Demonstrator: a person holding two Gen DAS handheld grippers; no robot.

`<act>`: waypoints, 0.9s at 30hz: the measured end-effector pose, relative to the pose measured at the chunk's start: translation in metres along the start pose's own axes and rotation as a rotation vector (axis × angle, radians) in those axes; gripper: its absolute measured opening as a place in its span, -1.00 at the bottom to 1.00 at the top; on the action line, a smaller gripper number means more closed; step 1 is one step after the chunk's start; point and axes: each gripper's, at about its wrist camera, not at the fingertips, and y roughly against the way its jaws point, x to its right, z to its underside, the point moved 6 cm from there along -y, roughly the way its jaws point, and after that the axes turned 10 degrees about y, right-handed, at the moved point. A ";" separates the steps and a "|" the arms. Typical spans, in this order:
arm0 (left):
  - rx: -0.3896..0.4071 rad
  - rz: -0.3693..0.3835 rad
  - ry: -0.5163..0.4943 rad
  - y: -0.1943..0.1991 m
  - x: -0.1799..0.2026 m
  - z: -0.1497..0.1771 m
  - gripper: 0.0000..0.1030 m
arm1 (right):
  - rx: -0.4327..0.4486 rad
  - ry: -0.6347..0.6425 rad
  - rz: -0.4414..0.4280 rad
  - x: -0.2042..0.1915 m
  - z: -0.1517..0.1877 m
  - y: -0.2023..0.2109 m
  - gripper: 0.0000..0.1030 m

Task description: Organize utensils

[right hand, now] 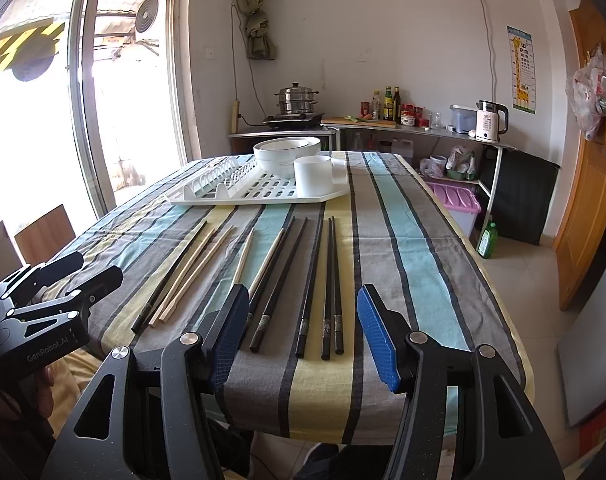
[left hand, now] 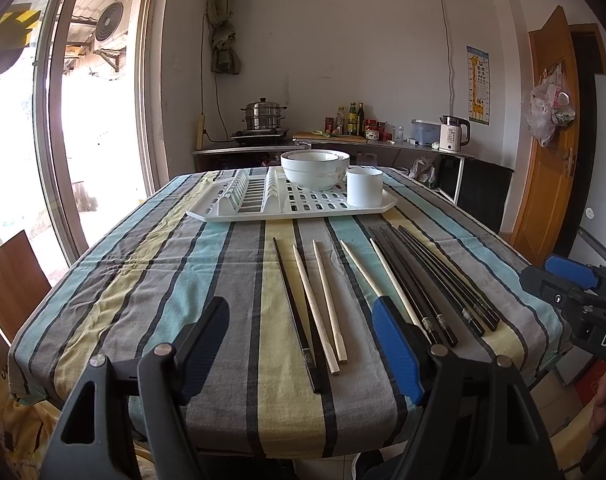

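Both tools hang off the near edge of the table [left hand: 151, 240], above nothing in particular, and neither grips anything. The left gripper [left hand: 301, 344] stands wide, its jaws framing a mixed trio of chopsticks. The right gripper [right hand: 303, 334] is wide too, bracketing the dark set at its 12 o'clock.

The chopsticks lie loose on the striped cloth [right hand: 403, 240], roughly parallel, thick ends toward the person. In the right view, the pale chopsticks [right hand: 191, 272] sit at 10 to 11 o'clock with one dark stick beside them, while the black chopsticks [right hand: 329, 280] run straight ahead. Colours are partly mixed, so sorting appears not yet begun.

Beyond them, at 12 o'clock in the left view, a white rack [left hand: 295, 208] carries nested bowls [left hand: 315, 168] and a cup [left hand: 364, 187]. The cup is upright and open at the top, which likely makes it the holder for the sticks.

The wide jaws suit an approach from above. Thin sticks lying flat on cloth may roll or slip when pinched, and close neighbours could be dragged along.
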 end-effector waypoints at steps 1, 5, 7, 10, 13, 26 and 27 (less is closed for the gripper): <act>0.001 0.001 0.002 0.000 0.000 0.000 0.48 | 0.000 -0.001 0.000 0.000 0.000 0.000 0.11; 0.006 0.003 0.002 0.001 0.000 0.000 0.47 | 0.001 0.000 0.001 0.000 0.000 0.000 0.11; 0.009 0.002 0.001 0.001 0.000 0.000 0.47 | 0.001 0.000 0.000 0.000 0.000 0.000 0.11; 0.010 0.005 0.004 0.002 -0.001 0.000 0.46 | 0.001 0.000 0.002 0.000 0.000 0.000 0.11; 0.011 0.009 0.006 0.002 -0.001 -0.001 0.46 | 0.001 0.000 0.002 0.000 0.000 0.000 0.11; 0.001 0.004 0.006 -0.001 0.000 -0.001 0.37 | -0.004 -0.005 -0.003 0.001 0.002 -0.003 0.11; -0.002 0.004 0.007 -0.002 0.000 -0.001 0.36 | -0.005 -0.005 -0.003 0.001 0.002 -0.003 0.11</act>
